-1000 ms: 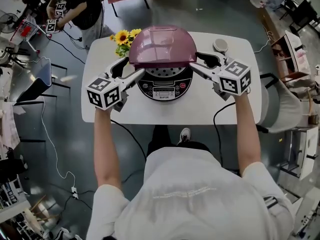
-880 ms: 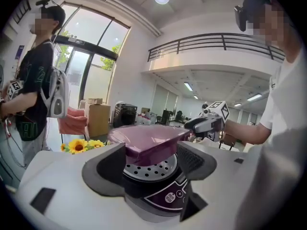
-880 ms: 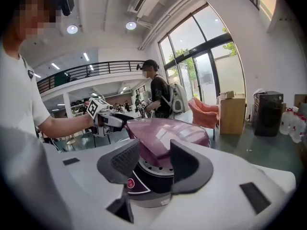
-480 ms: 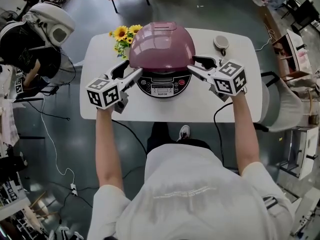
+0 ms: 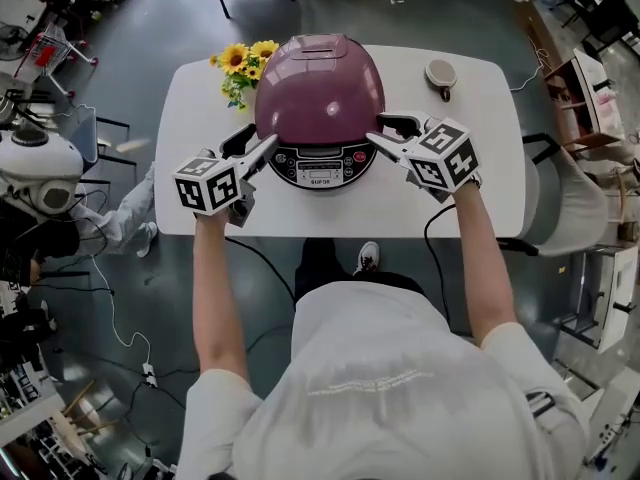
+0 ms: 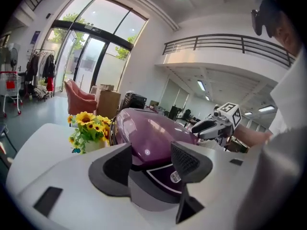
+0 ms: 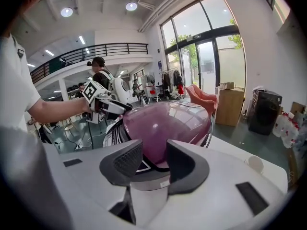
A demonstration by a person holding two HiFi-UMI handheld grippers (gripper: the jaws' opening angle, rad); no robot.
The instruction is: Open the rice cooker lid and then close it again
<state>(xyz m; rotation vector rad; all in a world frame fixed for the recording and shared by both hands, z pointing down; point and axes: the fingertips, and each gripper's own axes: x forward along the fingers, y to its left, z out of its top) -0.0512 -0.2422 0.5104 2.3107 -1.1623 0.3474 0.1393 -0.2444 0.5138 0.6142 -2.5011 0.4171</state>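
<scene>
Head view looks down; gripper views face the cooker (image 5: 320,93), seemingly close.

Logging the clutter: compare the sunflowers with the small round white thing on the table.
The sunflowers are yellow and leafy; the small round white thing is plain. The sunflowers stand left of the rice cooker, the small round white thing right of it. Both sit on the table.

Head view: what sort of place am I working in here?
Probably an open lab or workshop hall, not a kitchen: cables trail over the grey floor, a railed mezzanine runs overhead, and tall glass doors stand beyond the rice cooker and its table.
</scene>
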